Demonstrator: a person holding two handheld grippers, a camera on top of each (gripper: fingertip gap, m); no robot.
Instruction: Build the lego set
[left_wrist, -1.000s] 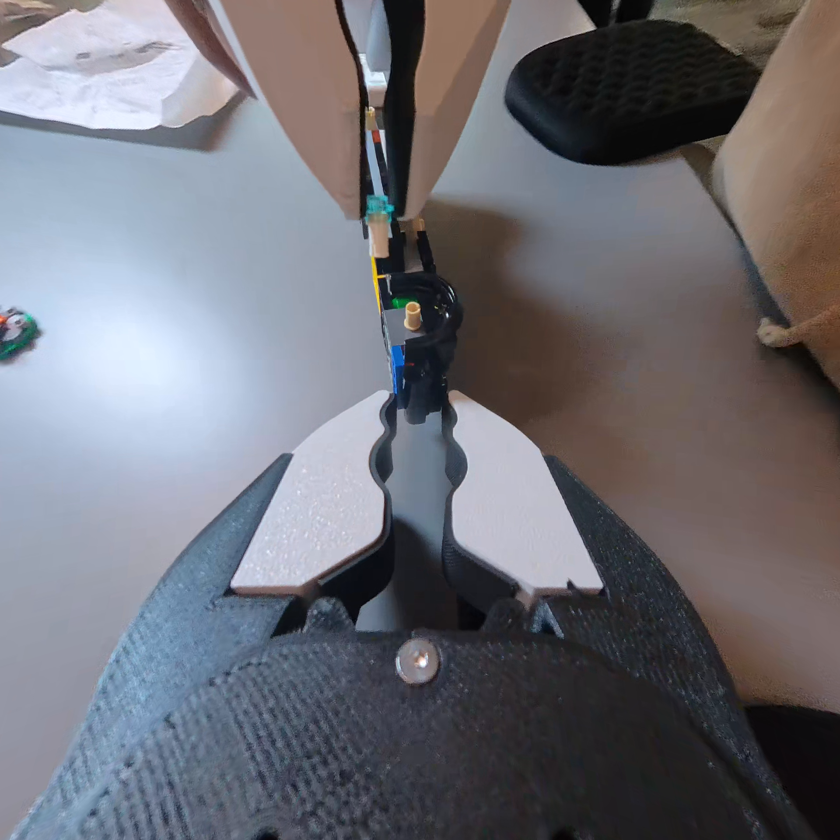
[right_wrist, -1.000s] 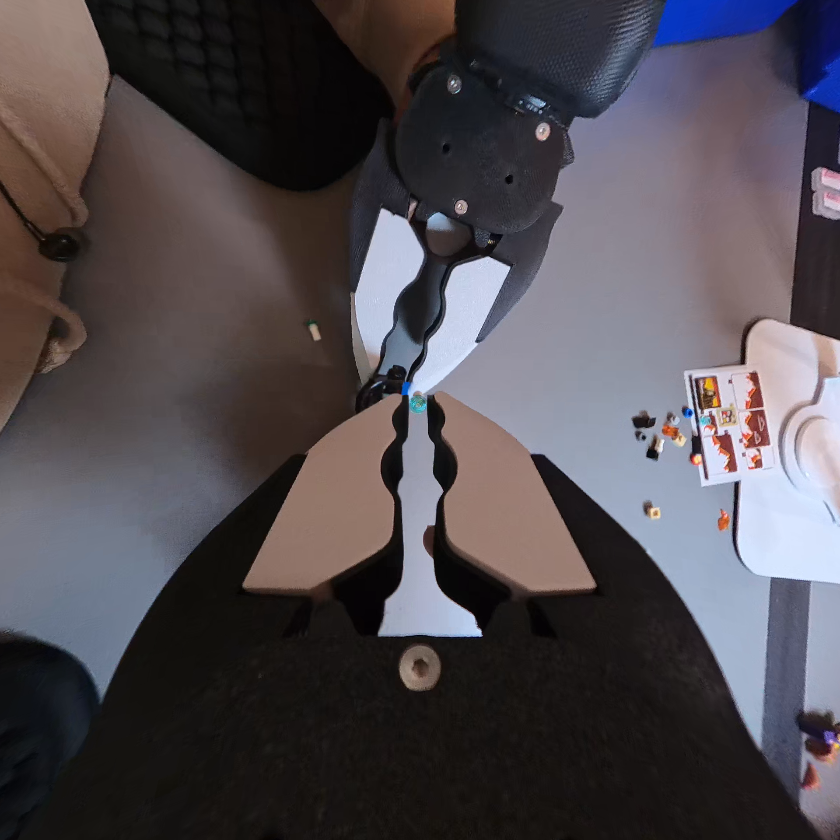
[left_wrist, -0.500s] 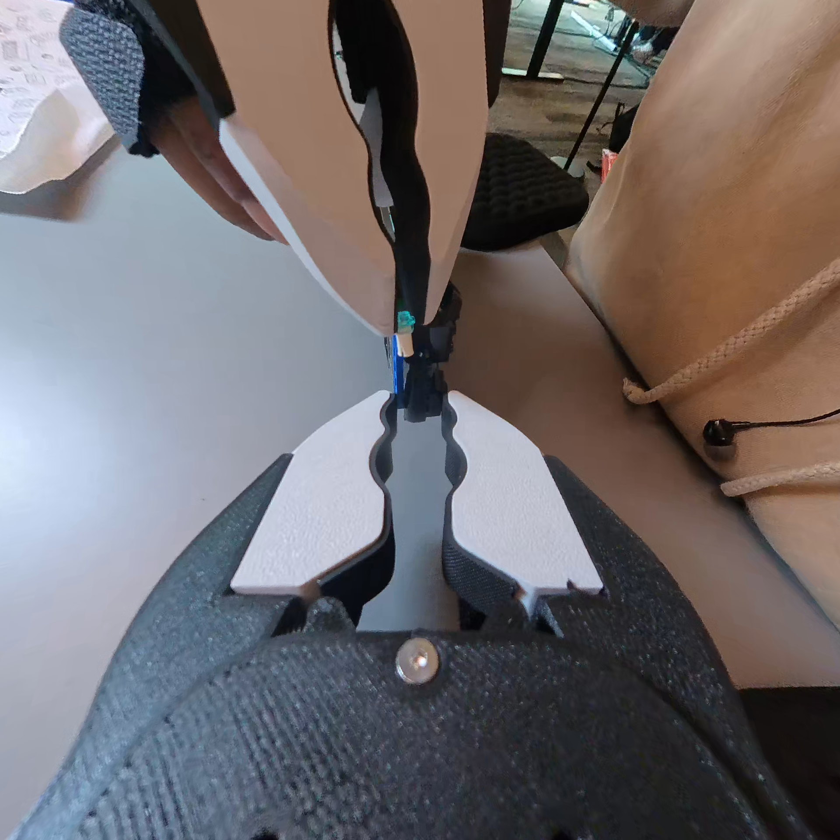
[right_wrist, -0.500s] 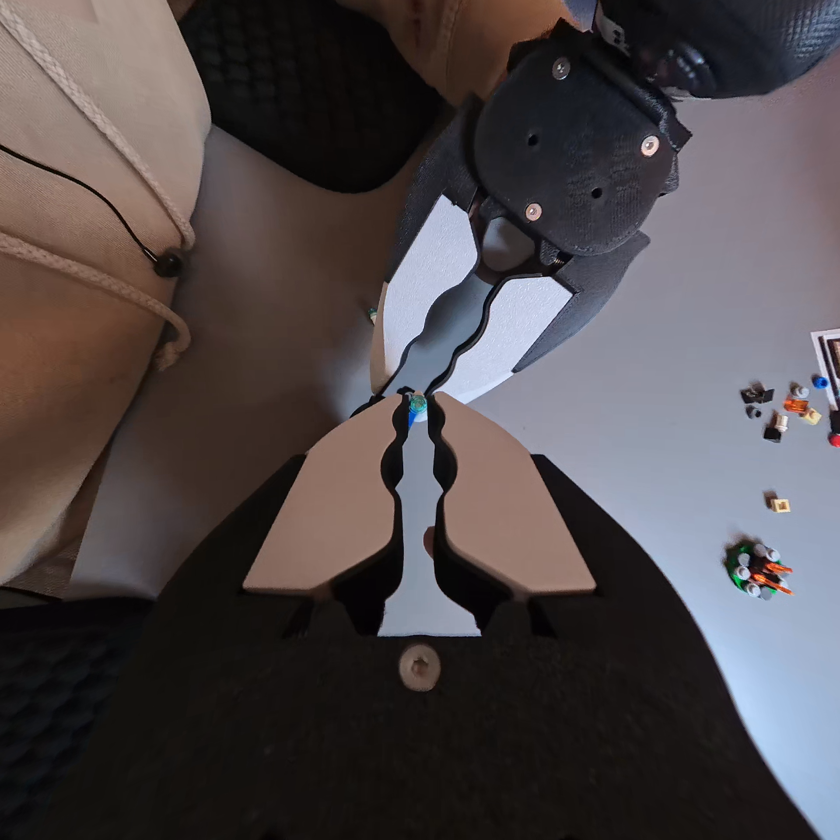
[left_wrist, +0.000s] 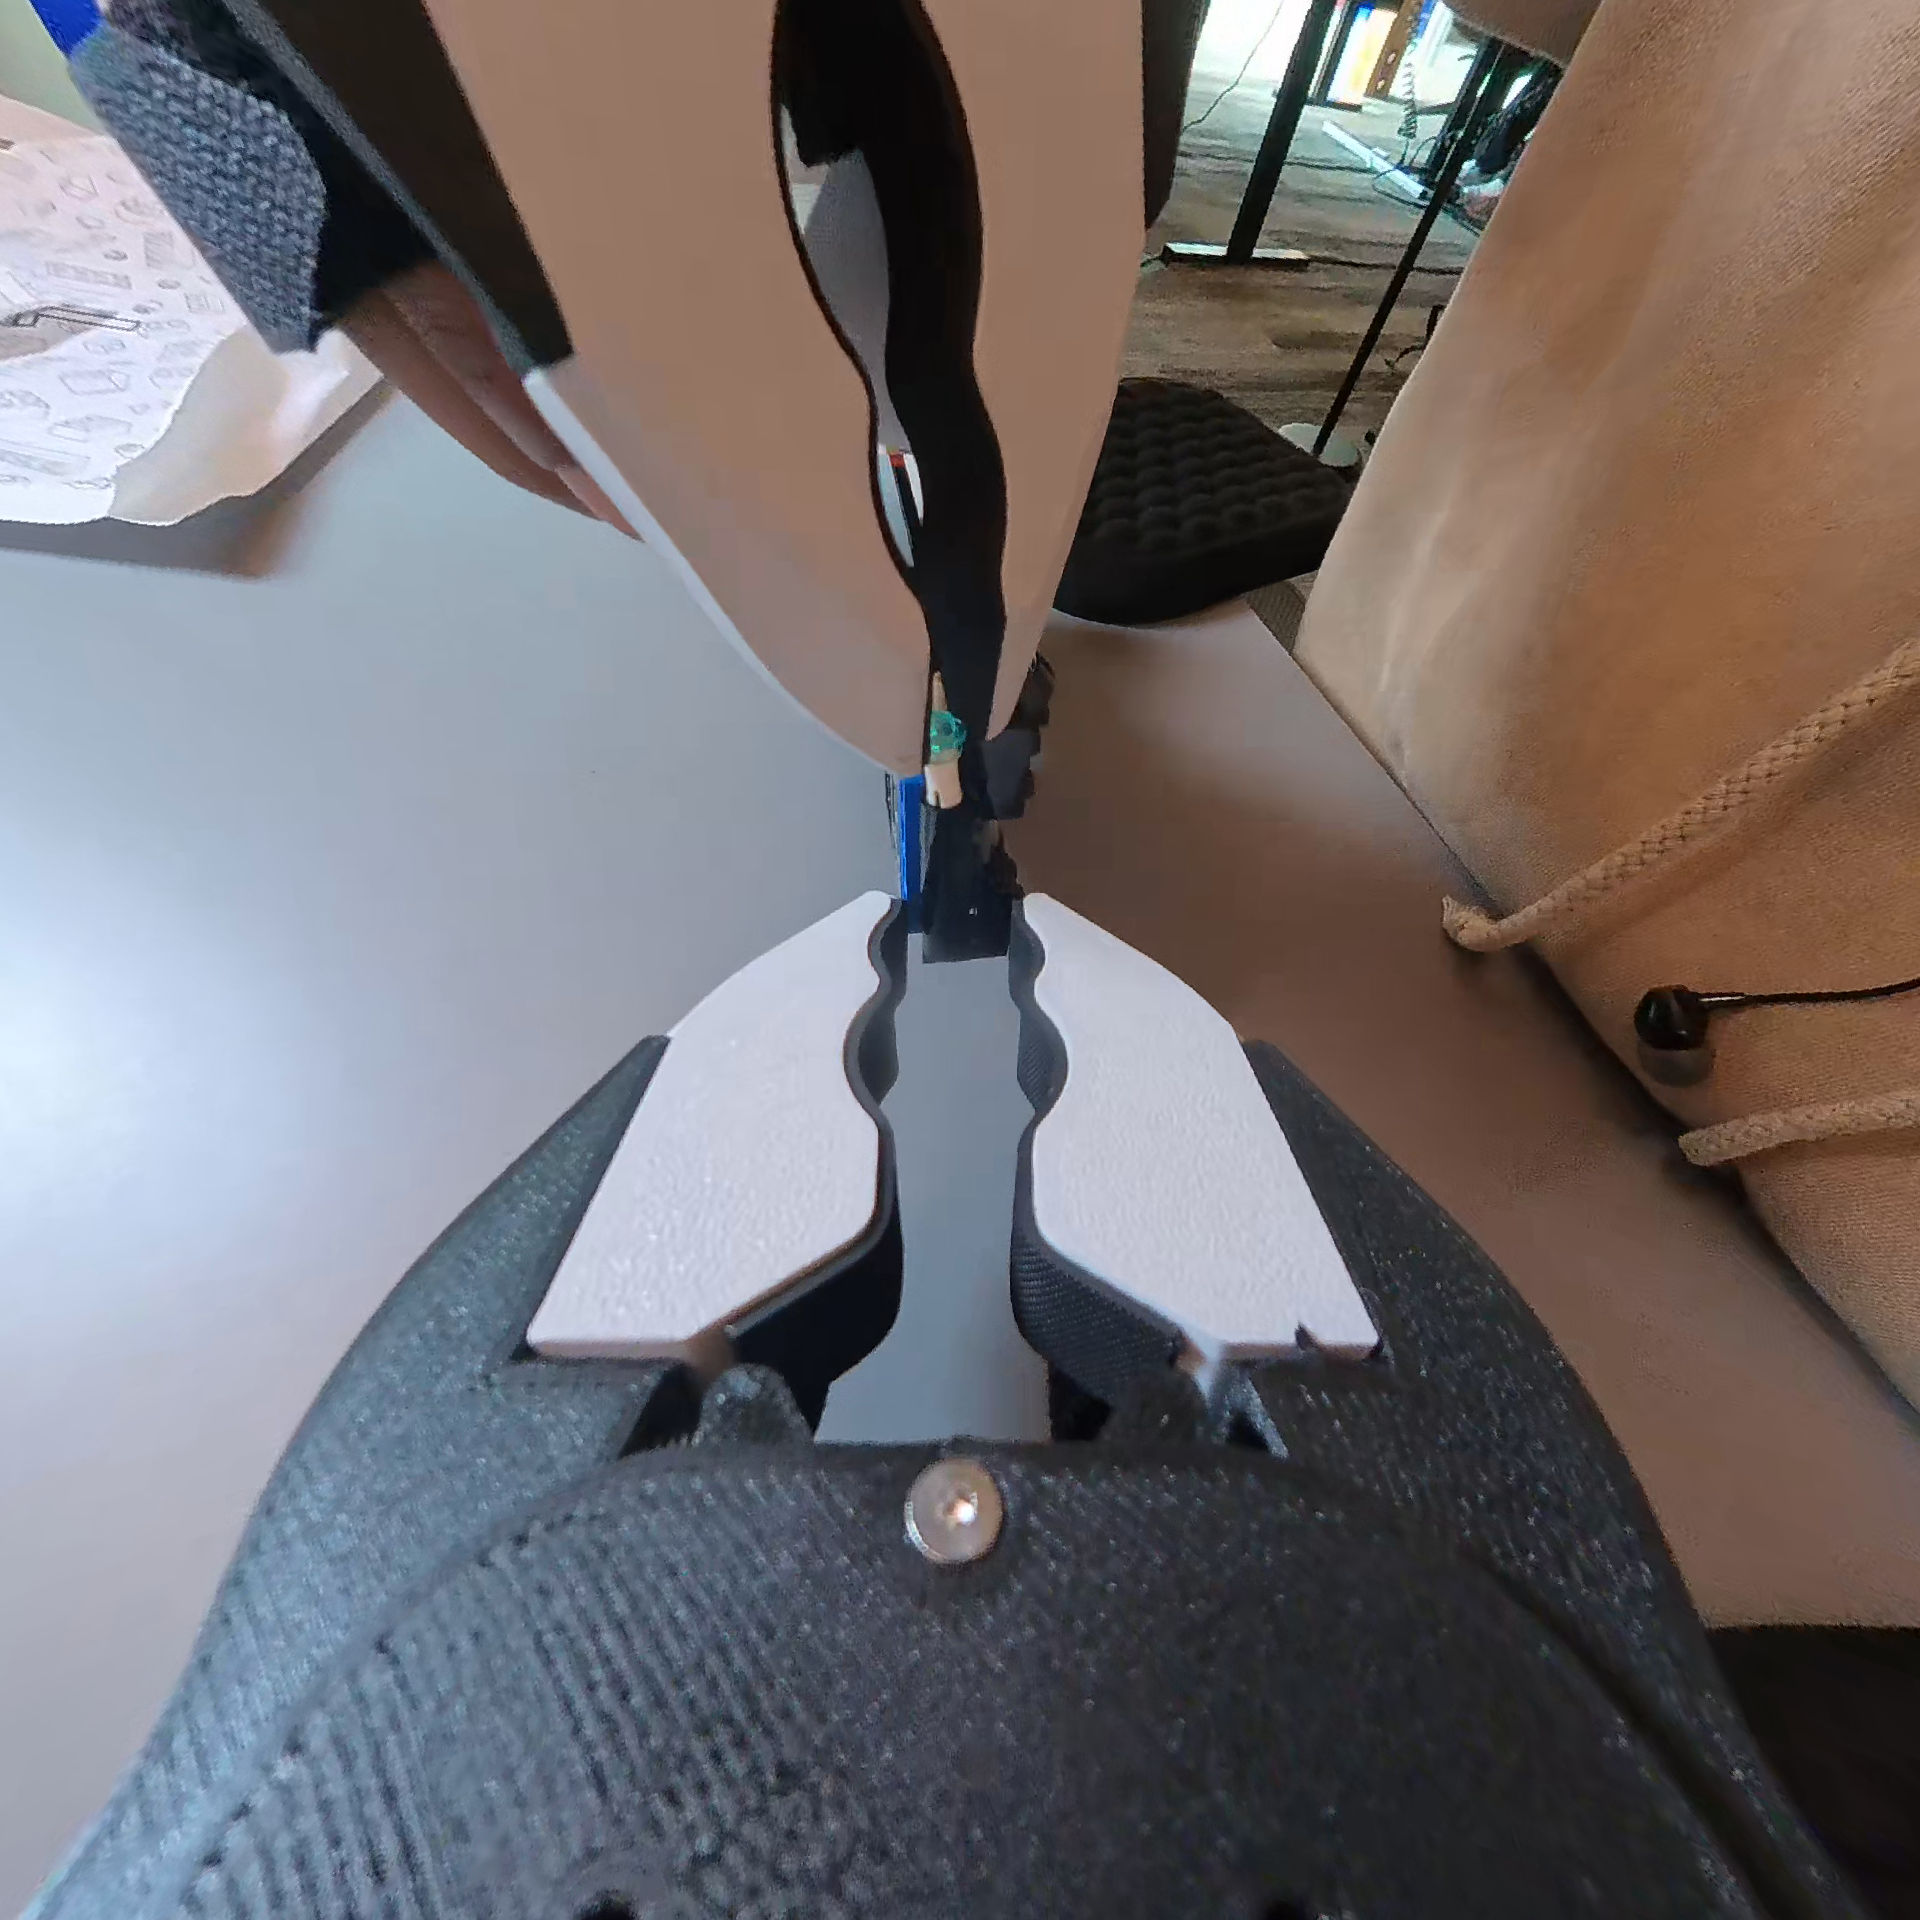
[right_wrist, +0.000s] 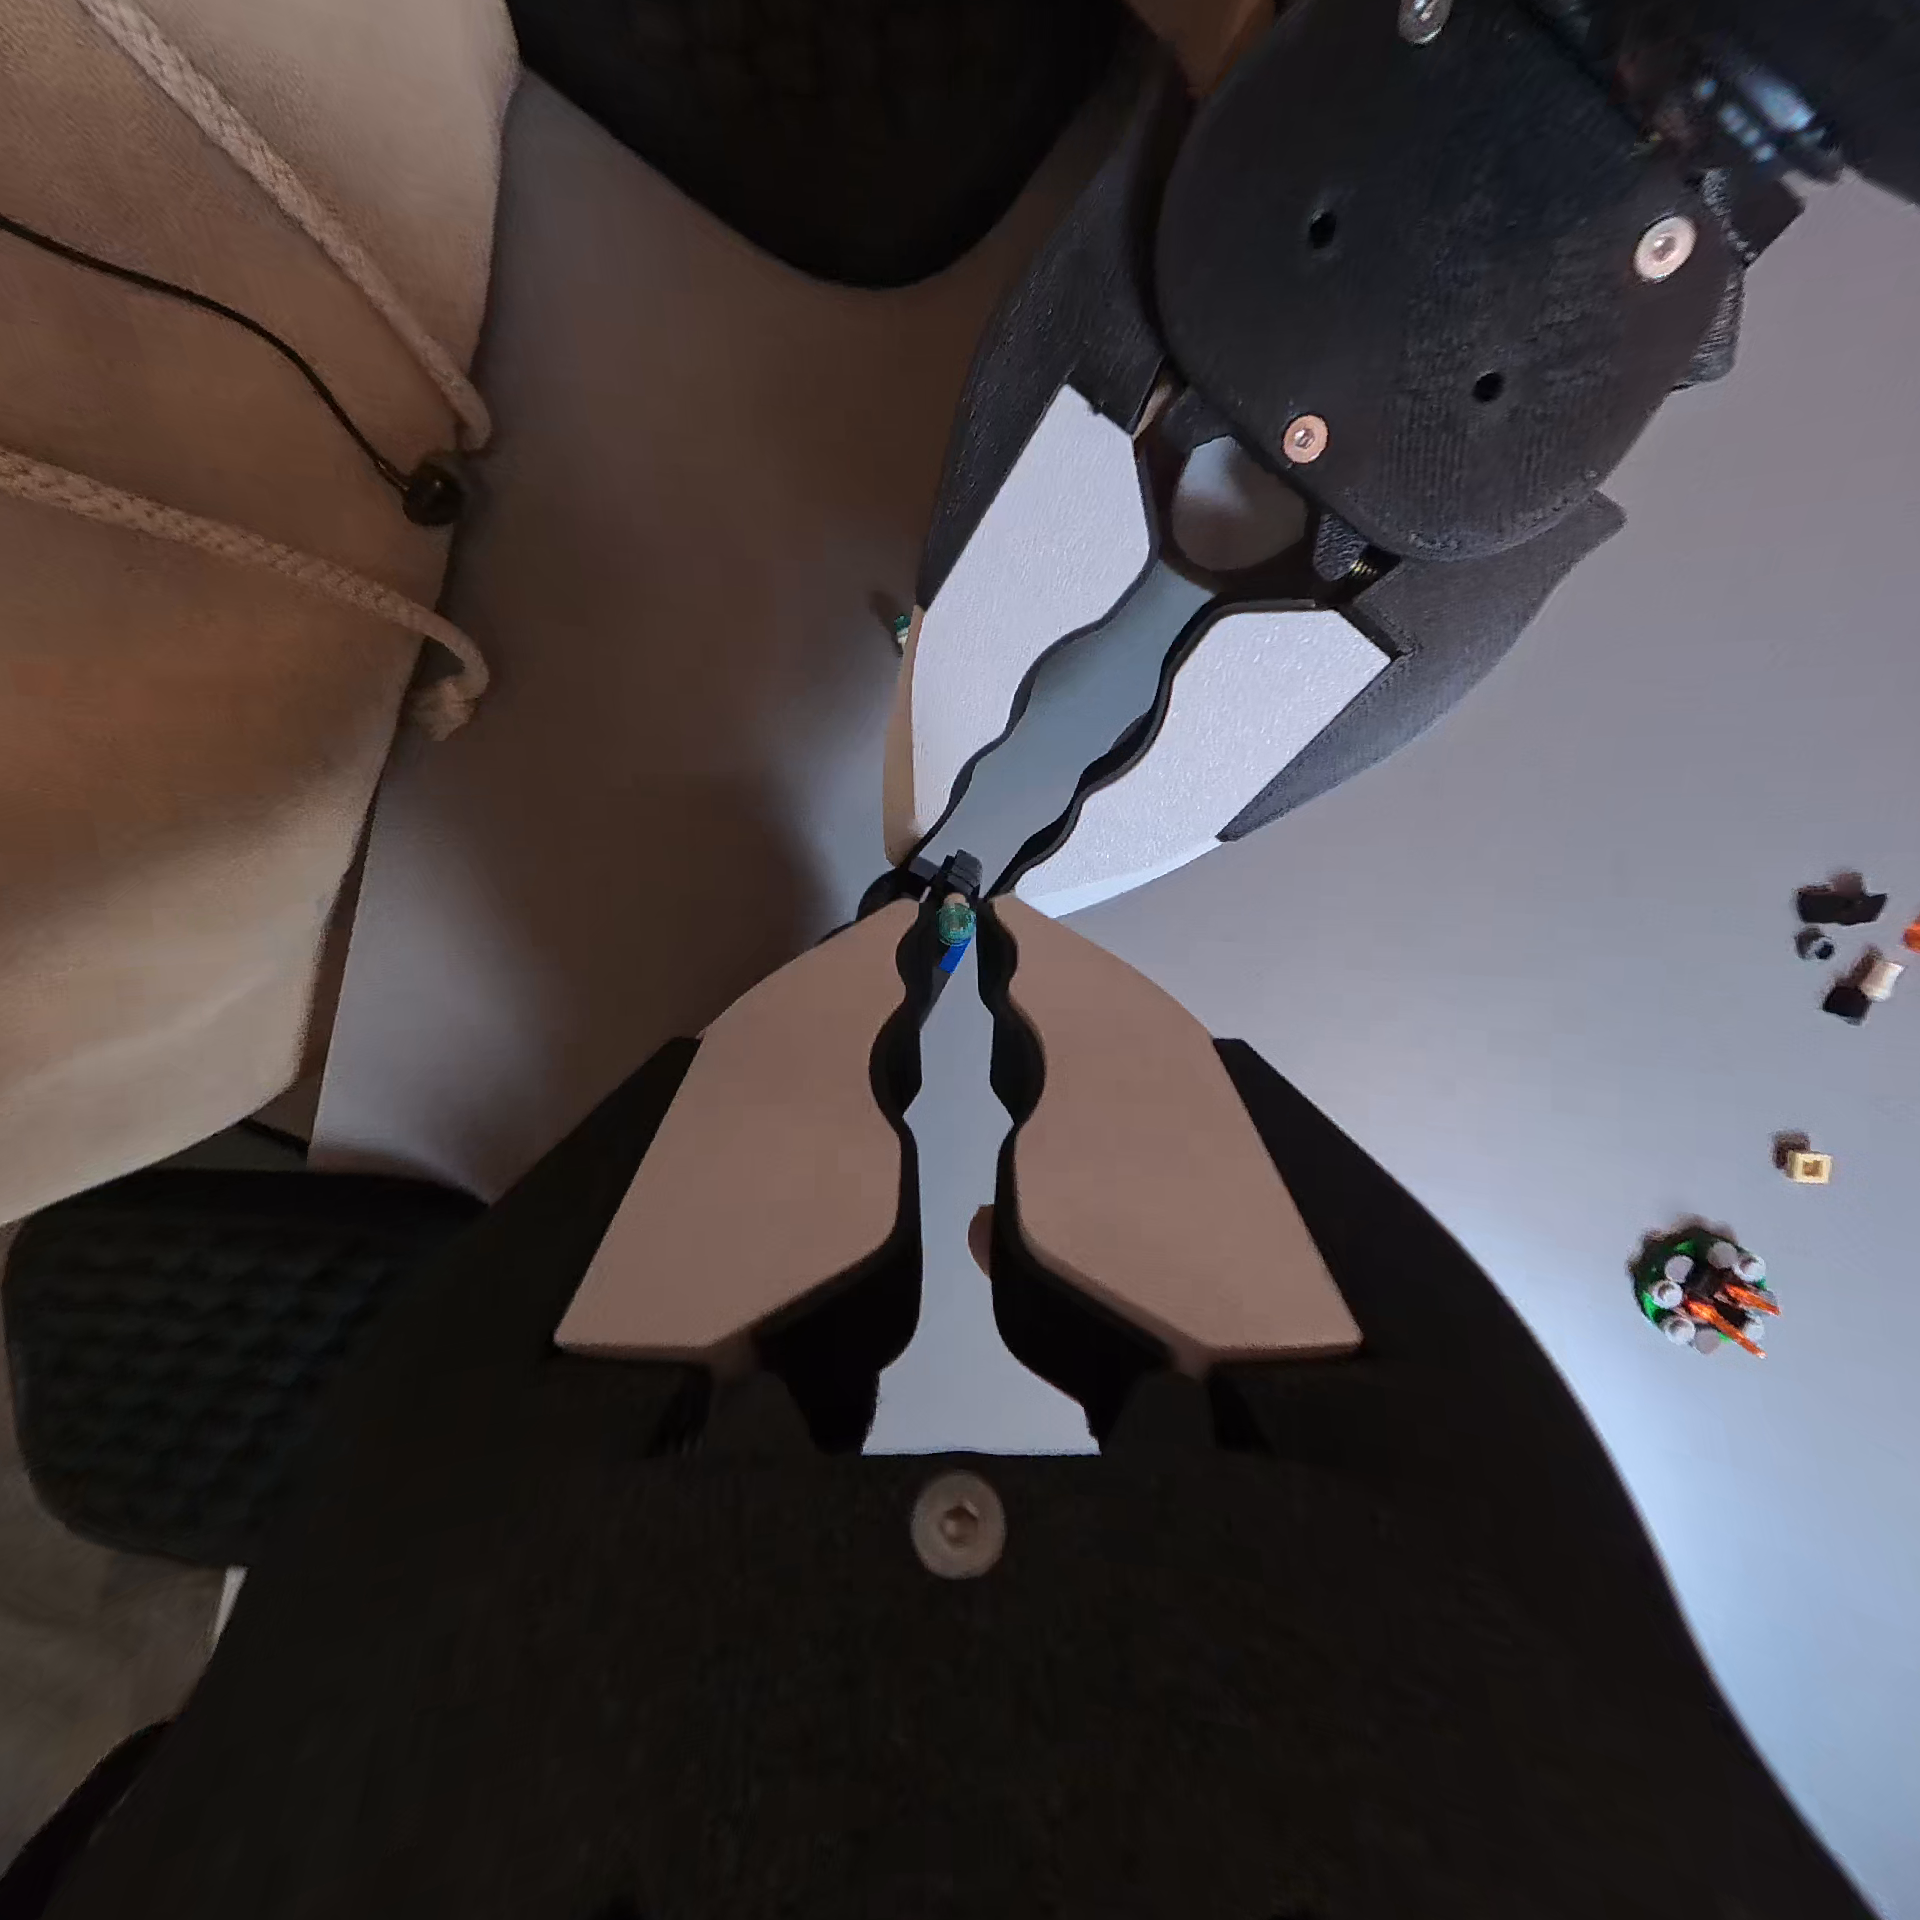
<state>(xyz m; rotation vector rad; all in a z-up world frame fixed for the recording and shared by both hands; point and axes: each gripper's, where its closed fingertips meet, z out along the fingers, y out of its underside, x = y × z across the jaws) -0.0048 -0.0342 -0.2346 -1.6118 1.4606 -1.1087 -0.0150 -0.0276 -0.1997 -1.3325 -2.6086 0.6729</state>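
Observation:
My left gripper (left_wrist: 956, 920) is shut on a small black and blue brick assembly (left_wrist: 961, 883), held above the grey table (left_wrist: 312, 831). My right gripper (left_wrist: 961, 707) comes down from above, tip to tip with the left. It is shut on a small piece with a clear teal stud (left_wrist: 948, 736) and a tan pin (left_wrist: 940, 779). The pin end sits against the top of the assembly. In the right wrist view the teal stud (right_wrist: 954, 922) shows between my right gripper's (right_wrist: 951, 914) tips. The left gripper (right_wrist: 951, 878) and the black assembly (right_wrist: 961, 868) are just beyond.
Loose small bricks (right_wrist: 1849, 956), a tan brick (right_wrist: 1806, 1166) and a green round build with orange spikes (right_wrist: 1704, 1294) lie on the table to the right. A printed paper sheet (left_wrist: 104, 364), a black chair seat (left_wrist: 1195, 509) and a person's beige hoodie (left_wrist: 1662, 520) are nearby. The tips of both grippers are at nearly the same place.
Both grippers have swung together towards the person in the hoodie, and the right gripper's teal piece has closed in on the assembly. Both grasps look unchanged.

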